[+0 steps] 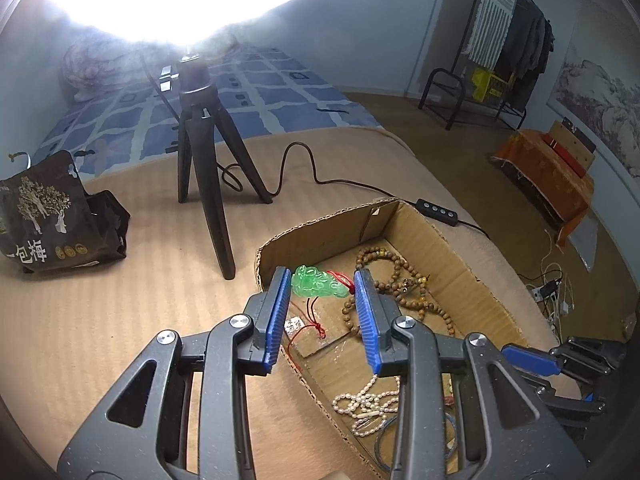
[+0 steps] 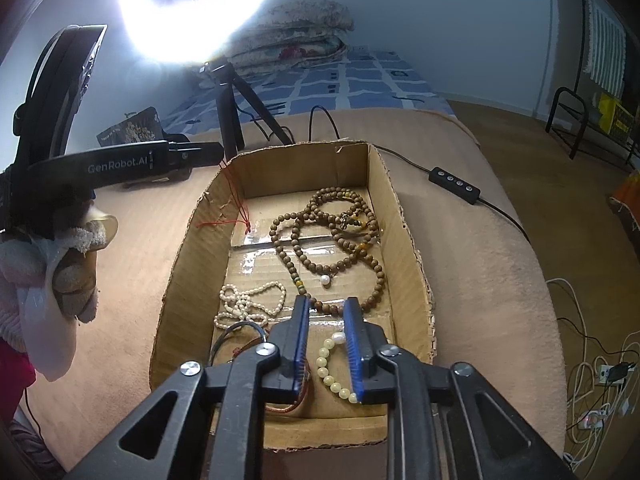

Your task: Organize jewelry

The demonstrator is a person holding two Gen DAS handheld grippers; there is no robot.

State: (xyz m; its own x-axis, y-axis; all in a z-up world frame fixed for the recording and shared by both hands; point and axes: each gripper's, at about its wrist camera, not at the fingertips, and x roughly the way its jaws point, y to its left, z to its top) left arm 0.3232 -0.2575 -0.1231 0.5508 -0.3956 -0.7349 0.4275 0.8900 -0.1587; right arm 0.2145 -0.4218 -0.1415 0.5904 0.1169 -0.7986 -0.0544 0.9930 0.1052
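We are gripping the green jade pendant [image 1: 318, 282] in the left gripper [image 1: 324, 284], its long axis spanning the pads above the cardboard box [image 1: 448, 248], at its far left. Our right gripper [image 2: 326, 312] is hanging slightly parted and empty over the pale bead bracelet [image 2: 332, 364], lying near-right on the box floor.

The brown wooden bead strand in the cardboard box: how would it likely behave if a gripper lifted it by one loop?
Probably floppy: the brown wooden bead strand lies in loose, overlapping coils, so it would drape and trail. It may snag, since its loops cross one another. Beads look round, so the fingers might slip unless they pinch the cord.
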